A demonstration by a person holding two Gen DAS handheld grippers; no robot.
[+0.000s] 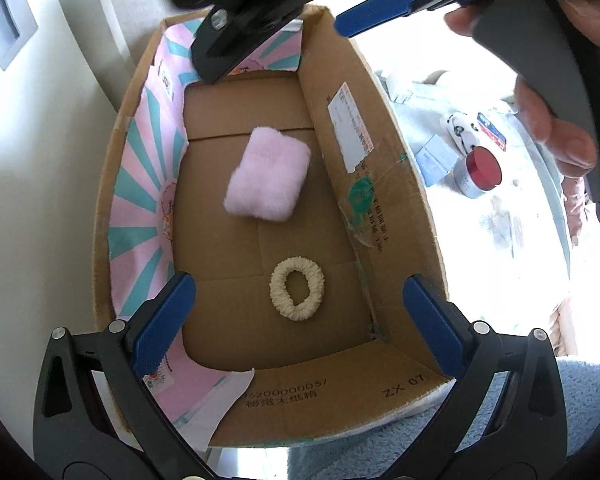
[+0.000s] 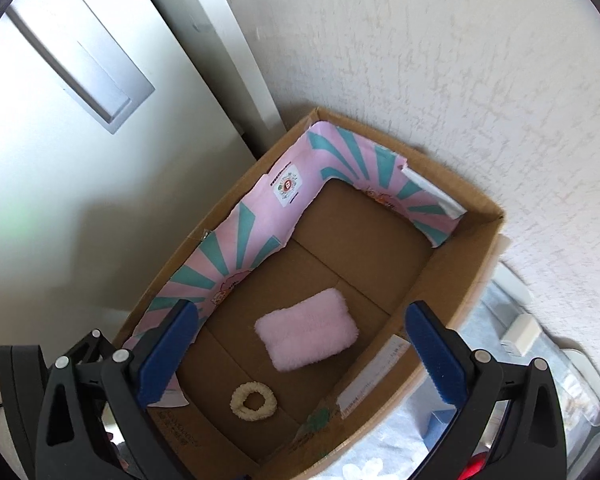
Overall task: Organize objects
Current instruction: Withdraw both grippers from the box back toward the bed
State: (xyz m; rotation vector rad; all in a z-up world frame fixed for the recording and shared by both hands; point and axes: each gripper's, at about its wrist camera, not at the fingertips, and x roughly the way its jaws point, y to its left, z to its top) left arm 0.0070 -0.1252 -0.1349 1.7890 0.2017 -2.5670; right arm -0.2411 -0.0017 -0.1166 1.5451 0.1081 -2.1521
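Left gripper [image 1: 300, 320]: jaws wide apart, empty, above box [image 1: 384, 152].
Right gripper [image 2: 300, 354]: jaws wide, empty, over pouch [image 2: 306, 330], lower centre.

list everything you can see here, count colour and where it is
cardboard box: 1, brown with pink and teal striped paper lining two inner walls, against the white wall
fluffy pad: 1, pale pink, on the box floor
scrunchie: 1, cream, on the box floor, apart from the pad
jar: 1, red lid on a white body, on the surface outside the box
small packets: a few, white and pale blue, beside the jar
cabinet door: 1, pale grey with a recessed handle, next to the box
left gripper: 1, black with blue pads, open above the box
right gripper: 1, same colours, open above the box
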